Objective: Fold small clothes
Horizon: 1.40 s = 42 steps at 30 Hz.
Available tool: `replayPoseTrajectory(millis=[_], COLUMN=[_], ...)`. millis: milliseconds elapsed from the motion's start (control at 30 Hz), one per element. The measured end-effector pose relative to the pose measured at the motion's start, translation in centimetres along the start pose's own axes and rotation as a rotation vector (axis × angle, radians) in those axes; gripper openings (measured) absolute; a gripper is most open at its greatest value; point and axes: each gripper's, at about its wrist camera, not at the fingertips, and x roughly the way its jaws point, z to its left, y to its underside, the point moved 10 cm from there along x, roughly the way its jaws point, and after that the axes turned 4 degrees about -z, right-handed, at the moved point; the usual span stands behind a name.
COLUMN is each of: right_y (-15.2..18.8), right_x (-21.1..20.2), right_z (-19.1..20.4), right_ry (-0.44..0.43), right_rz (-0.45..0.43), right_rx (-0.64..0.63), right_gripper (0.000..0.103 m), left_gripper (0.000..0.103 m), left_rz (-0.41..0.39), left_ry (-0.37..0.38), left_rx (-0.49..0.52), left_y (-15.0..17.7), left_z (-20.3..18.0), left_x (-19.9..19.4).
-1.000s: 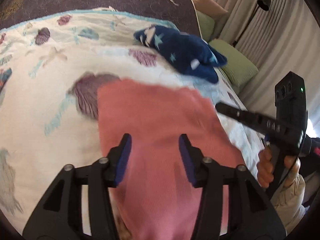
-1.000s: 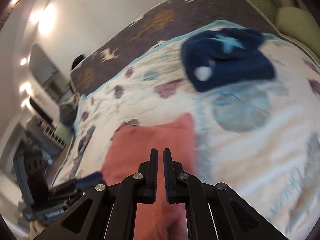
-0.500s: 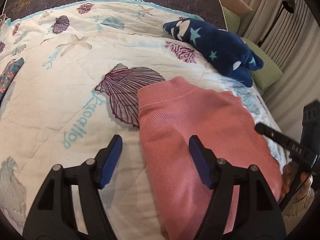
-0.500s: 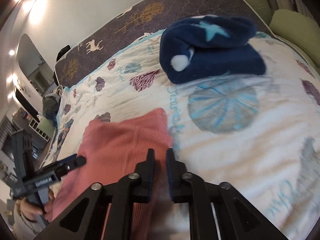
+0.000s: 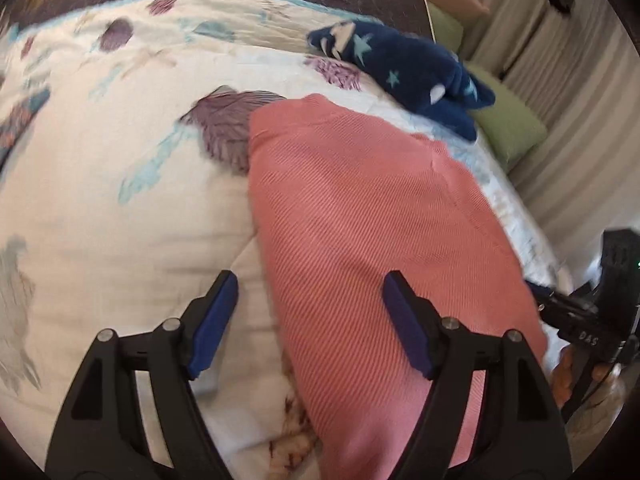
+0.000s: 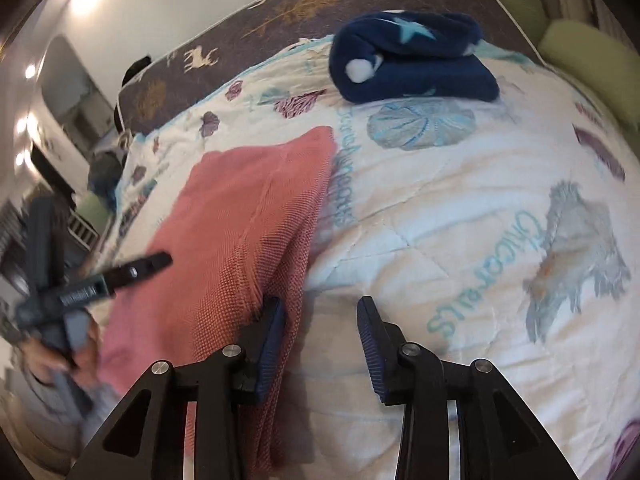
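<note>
1. Left claw [image 5: 308, 322] is spread wide and has just been opening more. Nothing's pinched; its pads hang over the left edge of the pink cloth [image 5: 360, 208], one over the quilt [image 5: 100, 208], the other over the cloth.
2. Right claw [image 6: 322, 342] is partly spread, jaws just been opening too, holding nothing. Its left pad [image 6: 272, 344] sits right at the cloth's right edge; whether it touches, I can't tell. The other pad is over bare quilt.
3. The cloth lies flat on the bed between the two claws, running away from both.
4. A navy star fleece [image 6: 408, 60] sits further up the quilt, well apart from the cloth.
</note>
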Motion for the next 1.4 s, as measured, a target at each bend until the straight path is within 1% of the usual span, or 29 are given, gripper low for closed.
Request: replayPoseTrajectory(millis=[67,133,167,200,233,267,300,333,367,400,467,533,567,600,667,733,800,833,867,933,1000,1033,1167,1233,1300,1333,1400], right_y=[0.2,0.7,1.1,1.7,2.4,3.4,4.0,4.4,4.4,4.3,3.5,2.6,2.1,1.4,0.4,-0.4,-0.5,-0.3,-0.2,-0.6,-1.2,-1.6,-2.9,-3.4,-4.0,-4.4,-4.6], right_x=[-1.1,-2.5,-3.1,-3.5,-3.5,-3.0,-2.7,-2.7,-3.0,-3.2,-3.7,-3.9,-4.1,-4.2,-3.9,-2.7,-0.9,0.0,0.8,1.4,2.1,2.6,4.6,5.1,5.5,5.7,6.1], right_z=[0.1,1.1,1.6,2.0,2.1,1.8,1.5,1.4,1.4,1.4,1.4,1.5,1.5,1.6,1.8,1.7,1.6,1.6,1.5,1.7,2.3,2.5,3.6,3.9,4.0,4.0,4.2], right_ry=[0.018,-0.018,-0.038,-0.051,-0.048,-0.029,-0.019,-0.016,-0.021,-0.023,-0.046,-0.071,-0.079,-0.101,-0.145,-0.179,-0.214,-0.229,-0.244,-0.269,-0.296,-0.301,-0.309,-0.335,-0.382,-0.413,-0.435], right_rz=[-0.002,-0.02,-0.024,-0.02,-0.009,0.016,0.031,0.02,0.0,0.003,0.004,0.001,-0.006,-0.018,-0.025,0.004,0.056,0.081,0.101,0.087,0.091,0.095,0.105,0.104,0.098,0.093,0.1], right_rx=[0.016,0.005,-0.007,-0.018,-0.022,-0.02,-0.016,-0.01,-0.004,0.005,0.035,0.055,0.064,0.075,0.092,0.117,0.142,0.154,0.162,0.143,0.113,0.095,0.0,-0.007,0.021,0.04,0.05], right_gripper=[0.039,0.039,0.043,0.046,0.052,0.056,0.056,0.056,0.056,0.056,0.056,0.057,0.059,0.066,0.076,0.077,0.077,0.077,0.077,0.078,0.082,0.082,0.084,0.085,0.085,0.085,0.085], left_gripper=[0.076,0.076,0.077,0.078,0.078,0.078,0.078,0.078,0.078,0.078,0.078,0.078,0.078,0.078,0.078,0.078,0.079,0.081,0.084,0.087,0.094,0.096,0.102,0.102,0.102,0.102,0.102], left_rz=[0.0,-0.016,-0.014,-0.002,0.036,0.045,0.021,-0.013,-0.01,-0.004,0.01,0.017,0.015,0.011,0.001,0.019,0.067,0.082,0.083,0.075,0.082,0.078,0.048,0.04,0.036,0.032,0.026], left_ry=[0.02,0.093,0.132,0.131,0.086,0.05,0.042,0.031,0.025,0.02,0.036,0.087,0.119,0.137,0.152,0.156,0.164,0.175,0.201,0.238,0.26,0.268,0.267,0.273,0.303,0.333,0.377], left_rx=[-0.044,-0.052,-0.027,-0.001,0.054,0.093,0.12,0.149,0.153,0.151,0.133,0.093,0.068,0.049,0.022,0.004,-0.013,-0.026,-0.036,-0.018,0.001,0.011,0.075,0.091,0.074,0.054,0.024], left_y=[0.5,1.0,1.8,2.5,3.9,5.0,5.4,5.9,6.0,6.1,5.8,5.3,4.7,4.2,3.1,2.2,2.3,2.3,2.1,1.6,1.3,1.1,0.2,-0.2,-0.5,-0.9,-1.3], left_z=[0.2,-0.6,-1.1,-1.3,-1.1,-0.9,-1.0,-1.2,-1.3,-1.5,-1.8,-2.1,-2.2,-2.0,-1.8,-1.3,-0.9,-0.7,-0.8,-1.4,-1.9,-2.2,-3.2,-3.5,-3.4,-3.3,-3.0], left_x=[-1.5,-3.2,-3.9,-3.9,-3.4,-3.0,-3.2,-3.7,-4.0,-4.3,-4.9,-5.3,-5.3,-5.2,-5.0,-3.6,-2.0,-1.5,-1.1,-0.7,0.1,0.4,1.8,2.3,2.4,2.5,2.5])
